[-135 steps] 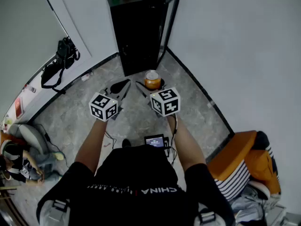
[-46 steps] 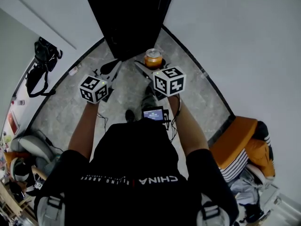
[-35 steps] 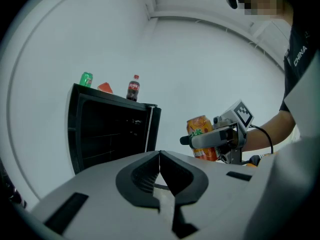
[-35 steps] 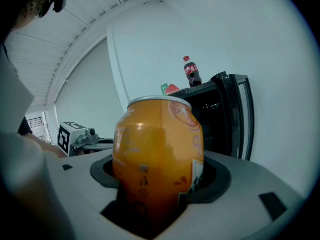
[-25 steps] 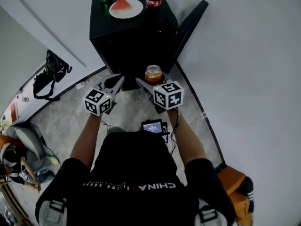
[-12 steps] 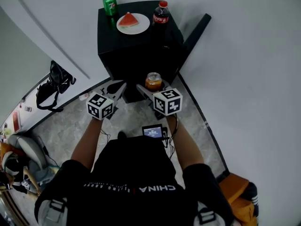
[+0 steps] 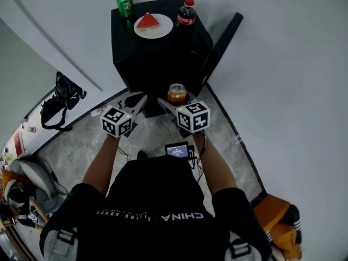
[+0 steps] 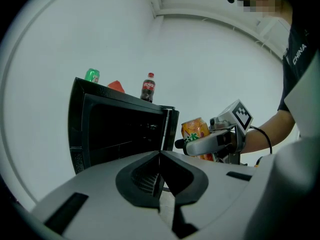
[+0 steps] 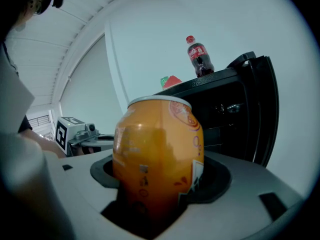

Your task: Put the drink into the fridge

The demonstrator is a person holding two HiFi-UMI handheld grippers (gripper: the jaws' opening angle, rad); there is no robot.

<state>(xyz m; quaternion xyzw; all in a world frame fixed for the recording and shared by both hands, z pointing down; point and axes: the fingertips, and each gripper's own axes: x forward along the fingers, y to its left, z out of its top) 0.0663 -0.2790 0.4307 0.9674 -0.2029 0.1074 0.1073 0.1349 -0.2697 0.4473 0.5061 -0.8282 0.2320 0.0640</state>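
An orange drink can [image 7: 176, 93] stands upright in my right gripper [image 7: 173, 98], whose jaws are shut on its sides; it fills the right gripper view as the can [image 9: 159, 154]. The small black fridge [image 7: 157, 48] stands just ahead in the corner, its door [image 7: 222, 41] swung open to the right and its inside dark. My left gripper [image 7: 135, 100] is shut and empty, level with the right one, to its left. In the left gripper view the can [image 8: 197, 136] shows beside the fridge [image 8: 120, 134].
On the fridge top stand a green can [image 7: 125, 4], a plate with a watermelon slice [image 7: 153, 24] and a cola bottle [image 7: 187, 13]. White walls close the corner. A black bag [image 7: 62, 94] lies on the floor at left; orange cloth [image 7: 280, 230] lies at right.
Over the earlier frames I have come closer to the fridge with the can held. In the last half second the view has barely shifted, and both grippers keep their places.
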